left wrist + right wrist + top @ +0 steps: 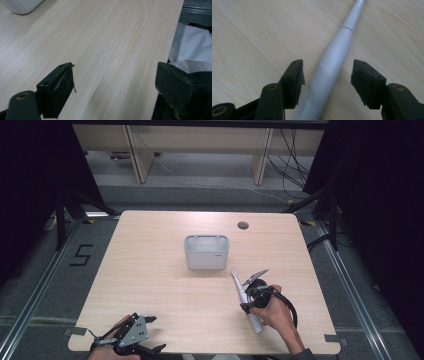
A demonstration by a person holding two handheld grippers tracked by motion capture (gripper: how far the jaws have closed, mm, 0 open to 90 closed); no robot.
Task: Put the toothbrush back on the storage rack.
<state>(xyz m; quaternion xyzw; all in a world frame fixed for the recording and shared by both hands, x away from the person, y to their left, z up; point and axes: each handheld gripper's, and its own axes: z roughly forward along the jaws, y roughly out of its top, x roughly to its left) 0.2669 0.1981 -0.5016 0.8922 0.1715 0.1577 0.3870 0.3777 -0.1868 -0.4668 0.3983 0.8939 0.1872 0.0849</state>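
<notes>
A long white handle-shaped object (245, 301) lies flat on the wooden table (150, 270), pointing toward a white rectangular container (206, 251) at the table's middle. My right gripper (246, 298) stands open astride it; in the right gripper view the white object (332, 62) runs between the two jaws without either pad touching it. My left gripper (150, 335) rests open near the front left edge, over bare wood (107, 50), nothing between its jaws.
A round cable hole (243, 225) sits near the table's far right. The container's corner (21, 6) shows at the top left of the left gripper view. A white garment (192, 45) lies past the table edge there. Shelving legs and cables stand behind the table.
</notes>
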